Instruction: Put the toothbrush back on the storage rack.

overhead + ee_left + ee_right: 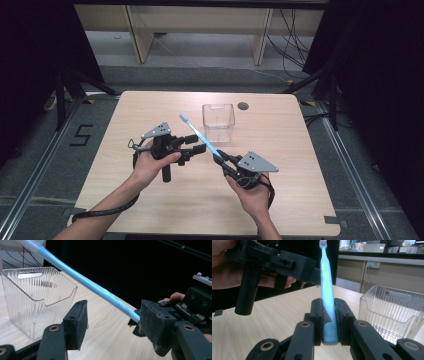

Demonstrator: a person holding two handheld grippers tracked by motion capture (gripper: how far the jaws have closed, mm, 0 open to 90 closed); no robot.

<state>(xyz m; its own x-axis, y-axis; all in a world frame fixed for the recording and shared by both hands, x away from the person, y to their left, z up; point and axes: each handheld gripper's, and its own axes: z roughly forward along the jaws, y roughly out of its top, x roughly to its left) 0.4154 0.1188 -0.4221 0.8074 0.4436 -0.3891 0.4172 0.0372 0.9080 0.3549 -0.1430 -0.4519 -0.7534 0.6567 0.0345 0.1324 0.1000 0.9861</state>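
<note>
Nearest me, my right gripper (218, 156) is pinching the butt end of the light blue toothbrush (199, 134); in the right gripper view the handle (328, 312) sits squeezed between the two pads and rises away from them. The brush is held off the worktop (150, 200), slanting up and away to the left, its bristle head highest, level with the clear ribbed plastic bin (218, 122). My left gripper (192, 148) is just beside the shaft with its jaws spread; in the left gripper view the blue shaft (82, 281) crosses above the gap between the pads, and neither pad presses on it. Beyond both grippers, the bin stands upright toward the far side of the worktop, close to the brush.
</note>
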